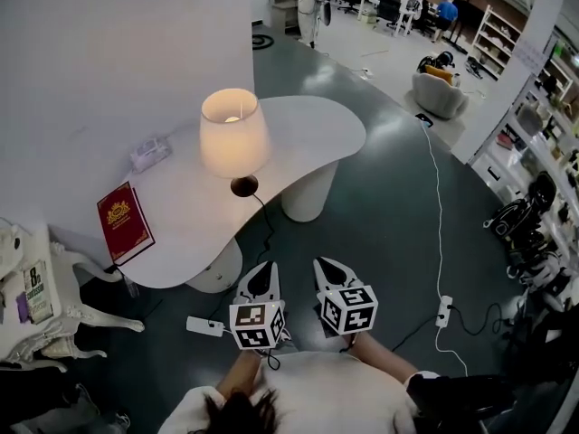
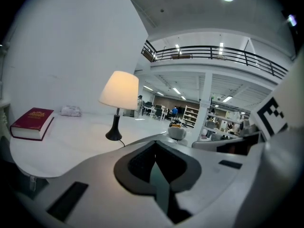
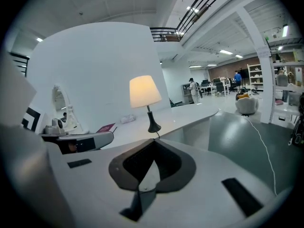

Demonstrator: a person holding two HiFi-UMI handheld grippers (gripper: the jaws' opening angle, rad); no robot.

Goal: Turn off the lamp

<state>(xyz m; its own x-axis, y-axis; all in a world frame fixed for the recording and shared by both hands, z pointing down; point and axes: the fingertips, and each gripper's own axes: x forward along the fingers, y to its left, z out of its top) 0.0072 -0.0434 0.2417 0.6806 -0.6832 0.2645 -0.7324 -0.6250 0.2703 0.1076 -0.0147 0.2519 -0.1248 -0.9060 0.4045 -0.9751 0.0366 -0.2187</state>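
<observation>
You are holding the left gripper and right gripper pinched together, empty, off the table's front edge, where the lamp is glowing.

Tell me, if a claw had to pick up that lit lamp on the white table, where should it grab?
Probably the thin dark stem between the shade and the round base: it is upright and narrow enough for a claw to close round. Come level from the table's open front edge, since the wall stands behind, and mind the cord.
</observation>
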